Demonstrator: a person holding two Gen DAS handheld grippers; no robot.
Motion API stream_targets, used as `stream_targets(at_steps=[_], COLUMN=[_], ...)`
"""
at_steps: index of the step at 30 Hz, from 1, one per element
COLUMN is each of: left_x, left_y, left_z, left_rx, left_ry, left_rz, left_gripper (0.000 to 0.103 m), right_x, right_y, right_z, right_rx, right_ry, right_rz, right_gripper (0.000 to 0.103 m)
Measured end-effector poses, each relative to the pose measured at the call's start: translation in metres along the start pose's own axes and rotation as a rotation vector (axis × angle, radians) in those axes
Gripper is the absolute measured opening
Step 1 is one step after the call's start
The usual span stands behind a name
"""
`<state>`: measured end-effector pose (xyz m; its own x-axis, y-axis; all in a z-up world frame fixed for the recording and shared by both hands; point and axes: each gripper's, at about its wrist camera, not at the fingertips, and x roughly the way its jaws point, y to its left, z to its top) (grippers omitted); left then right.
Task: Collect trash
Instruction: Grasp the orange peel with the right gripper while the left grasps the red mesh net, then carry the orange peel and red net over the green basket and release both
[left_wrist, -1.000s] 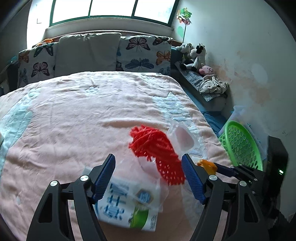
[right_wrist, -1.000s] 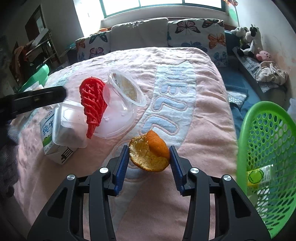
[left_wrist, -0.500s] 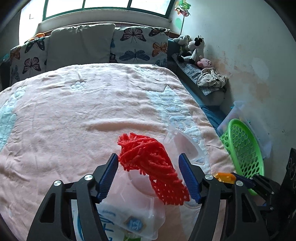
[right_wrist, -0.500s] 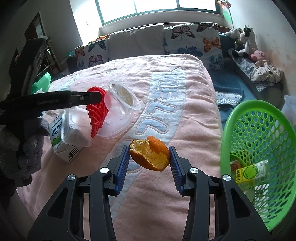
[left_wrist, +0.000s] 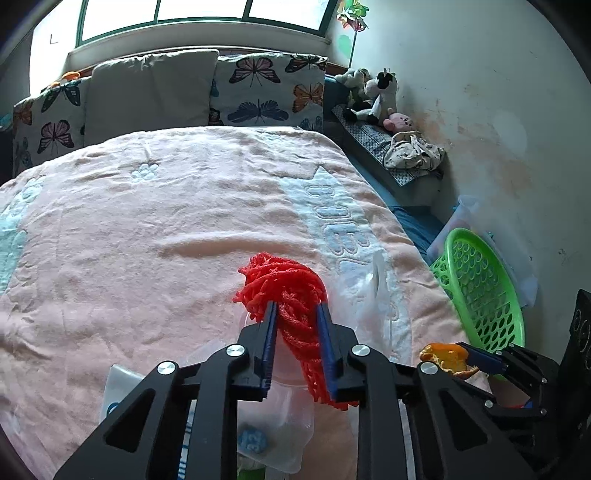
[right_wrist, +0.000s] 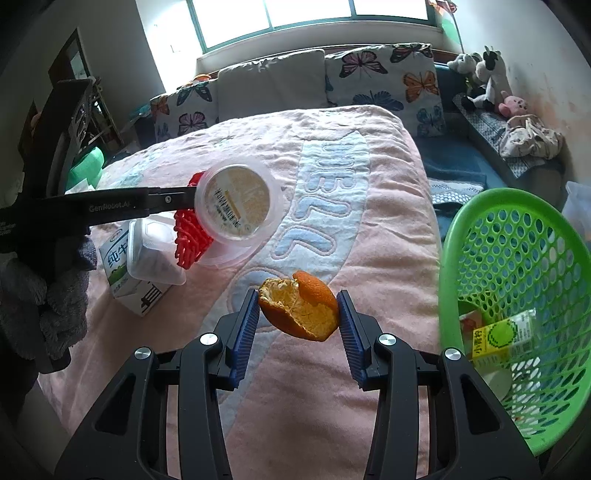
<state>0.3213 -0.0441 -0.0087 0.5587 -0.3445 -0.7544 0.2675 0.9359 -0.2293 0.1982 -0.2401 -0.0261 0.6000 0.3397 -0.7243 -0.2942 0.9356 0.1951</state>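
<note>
My left gripper (left_wrist: 297, 312) is shut on a red foam fruit net (left_wrist: 291, 291) over the pink bed; it also shows in the right wrist view (right_wrist: 190, 236), next to a round clear plastic lid (right_wrist: 236, 201). My right gripper (right_wrist: 297, 302) is shut on an orange peel (right_wrist: 299, 310) and holds it above the blanket, left of the green basket (right_wrist: 517, 258). The peel also shows in the left wrist view (left_wrist: 445, 356). A milk carton (right_wrist: 123, 269) and a clear plastic box (right_wrist: 153, 254) lie on the bed under the net.
The green basket (left_wrist: 480, 288) stands beside the bed's right edge and holds a yellow-green drink carton (right_wrist: 502, 336). Butterfly pillows (left_wrist: 266, 92) line the headboard. Stuffed toys (left_wrist: 373, 96) sit on a side shelf by the wall.
My left gripper has closed on the red net and lifted it with the clear lid. My right gripper has raised the orange peel off the blanket and moved back toward the basket.
</note>
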Motion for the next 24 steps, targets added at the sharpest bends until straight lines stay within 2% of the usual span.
stream_targets(at_steps=[12,24], left_x=[-0.05,-0.086], left_y=[-0.005,-0.026], left_z=[-0.001,-0.001], left_rx=[0.005,0.029], left_ry=[-0.091,-0.146], left_rz=[0.015,-0.04], left_gripper=[0.017,0.017], right_x=[-0.021,-0.044], right_y=[0.002,-0.021], right_z=[-0.004,-0.008], right_rx=[0.008,0.046], right_ry=[-0.034,-0.066], right_rz=[0.008,-0.048], right_gripper=[0.043,0.043])
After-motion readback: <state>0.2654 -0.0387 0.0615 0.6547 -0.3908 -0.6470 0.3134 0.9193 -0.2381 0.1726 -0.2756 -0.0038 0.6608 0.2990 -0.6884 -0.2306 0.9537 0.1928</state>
